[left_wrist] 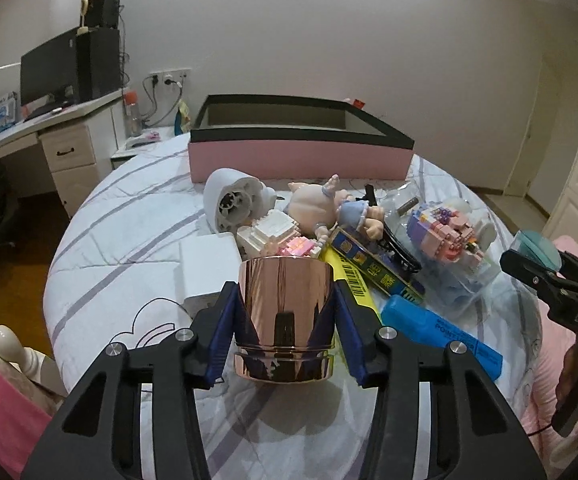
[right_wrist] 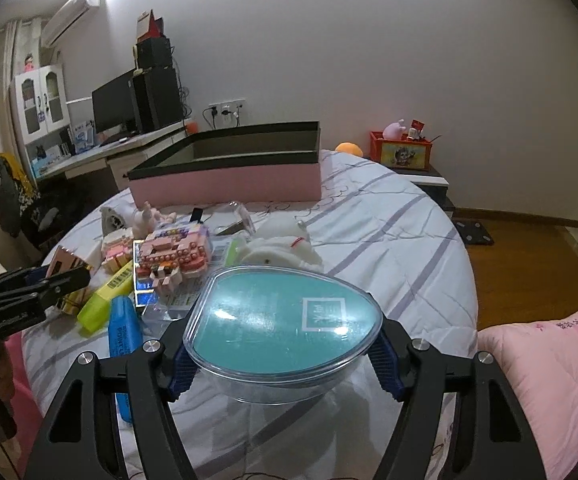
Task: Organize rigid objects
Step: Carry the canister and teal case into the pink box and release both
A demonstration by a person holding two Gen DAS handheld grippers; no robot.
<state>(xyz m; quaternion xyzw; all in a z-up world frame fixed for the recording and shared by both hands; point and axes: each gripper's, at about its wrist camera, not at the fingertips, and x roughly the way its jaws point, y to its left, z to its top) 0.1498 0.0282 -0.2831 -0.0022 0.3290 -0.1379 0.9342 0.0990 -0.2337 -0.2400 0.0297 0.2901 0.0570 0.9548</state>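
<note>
A shiny rose-gold jar (left_wrist: 285, 312) stands upright between the blue pads of my left gripper (left_wrist: 285, 286), which press on both its sides. In the right wrist view that gripper (right_wrist: 69, 280) shows at the left edge. My right gripper (right_wrist: 283, 344) is shut on a clear egg-shaped box with a teal lid (right_wrist: 285, 316), held above the bed; it also shows as the right gripper (left_wrist: 537, 276) at the far right. A pink box with a black rim (left_wrist: 301, 156) lies open at the back of the round bed.
On the striped bedsheet (left_wrist: 121, 240) lies a pile: white round device (left_wrist: 233, 200), pig doll (left_wrist: 321, 208), block model (left_wrist: 445, 232), yellow highlighter (left_wrist: 353, 280), blue highlighter (left_wrist: 441, 328). A desk with a monitor (left_wrist: 45, 76) stands left, a red toy box (right_wrist: 405, 154) back right, and a pink quilt (right_wrist: 549, 360) to the right.
</note>
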